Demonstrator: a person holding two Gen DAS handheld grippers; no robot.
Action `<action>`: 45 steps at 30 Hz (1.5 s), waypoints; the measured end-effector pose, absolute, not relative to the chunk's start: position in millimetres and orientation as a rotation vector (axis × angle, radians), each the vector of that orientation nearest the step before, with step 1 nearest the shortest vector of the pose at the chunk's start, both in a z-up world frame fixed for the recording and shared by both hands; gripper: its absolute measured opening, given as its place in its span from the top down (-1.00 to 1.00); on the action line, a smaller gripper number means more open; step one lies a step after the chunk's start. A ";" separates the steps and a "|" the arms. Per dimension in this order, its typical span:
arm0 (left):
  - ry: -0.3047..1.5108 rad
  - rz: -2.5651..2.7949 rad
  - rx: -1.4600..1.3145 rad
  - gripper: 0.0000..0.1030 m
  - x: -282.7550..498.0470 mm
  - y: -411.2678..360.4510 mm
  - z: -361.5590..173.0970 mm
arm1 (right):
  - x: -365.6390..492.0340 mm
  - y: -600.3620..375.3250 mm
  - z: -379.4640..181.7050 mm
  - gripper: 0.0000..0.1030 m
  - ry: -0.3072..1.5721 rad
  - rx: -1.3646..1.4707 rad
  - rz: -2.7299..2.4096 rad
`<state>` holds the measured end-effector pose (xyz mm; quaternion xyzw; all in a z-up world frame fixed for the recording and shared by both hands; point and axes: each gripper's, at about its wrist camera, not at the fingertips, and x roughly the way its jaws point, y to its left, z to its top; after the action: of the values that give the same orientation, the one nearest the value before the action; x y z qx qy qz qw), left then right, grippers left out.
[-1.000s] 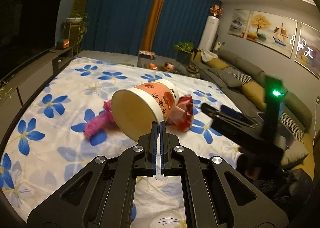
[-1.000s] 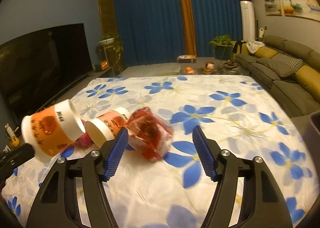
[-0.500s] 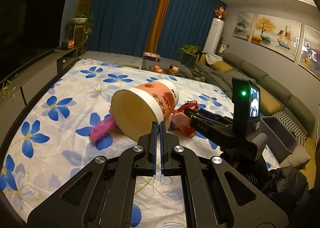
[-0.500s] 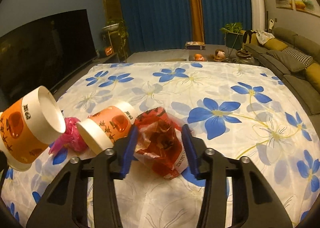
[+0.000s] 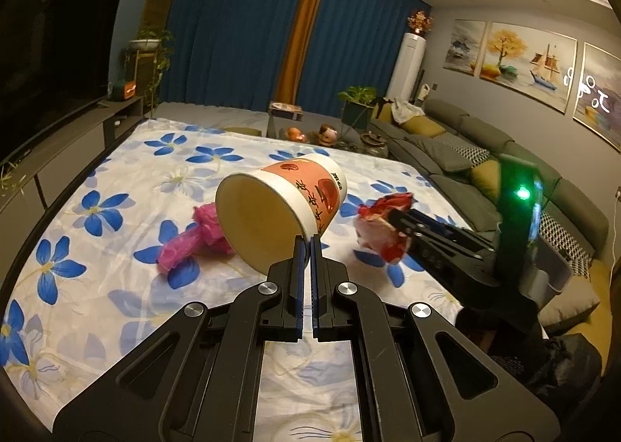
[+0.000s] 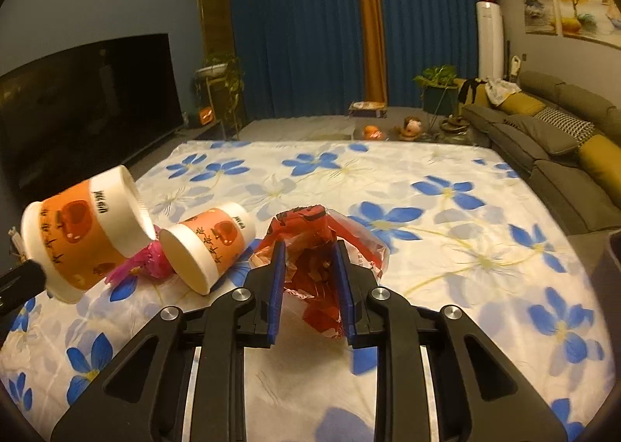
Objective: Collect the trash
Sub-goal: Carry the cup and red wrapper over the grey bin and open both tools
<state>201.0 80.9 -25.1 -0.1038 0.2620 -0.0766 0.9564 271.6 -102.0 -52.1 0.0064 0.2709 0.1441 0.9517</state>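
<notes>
The left gripper [image 5: 306,244] is clamped on the rim of a paper cup [image 5: 279,215], its two blue pads pinched nearly together with only the thin wall between them. A rim pinch suits an empty cup — the mouth faces the camera and the body hangs clear of the flowered cloth [image 5: 116,178], tipped on its side. In the right wrist view that held cup [image 6: 81,232] floats at the far left, above the cloth.

Just right of it a pink bag [image 6: 149,261] lies crumpled on the cloth, touching a second cup [image 6: 209,244] that rests on its side, mouth towards the camera. Neither is held.

Further right, the right gripper [image 6: 308,259] has just been closing, and a red wrapper [image 6: 310,248] sits between its jaws. The pads press its sides and the plastic bulges above and to the right — a squeeze that gathers loose film so it should not slip out. From the left wrist the wrapper appears lifted off the cloth.

Both grippers point forward and somewhat downward, side by side, the left one higher. A grey bin [image 5: 551,271] stands beside the sofa [image 5: 465,147], probably where these go.
</notes>
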 end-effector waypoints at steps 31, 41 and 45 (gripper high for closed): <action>0.501 -0.585 -0.004 0.97 208.1 -186.1 11.0 | 144.1 -369.0 0.6 0.51 0.344 0.100 -0.139; 0.515 -0.717 0.029 0.97 232.3 -287.0 7.0 | 133.9 -441.8 -5.5 0.51 0.324 0.164 -0.275; 0.531 -0.741 0.034 0.97 241.6 -310.0 0.2 | 136.3 -451.5 -8.7 0.51 0.320 0.168 -0.287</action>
<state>241.6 -310.0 0.2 0.0166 0.2562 -0.3580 0.8977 136.3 -451.5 -8.7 0.0835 0.1584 -0.1423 0.9735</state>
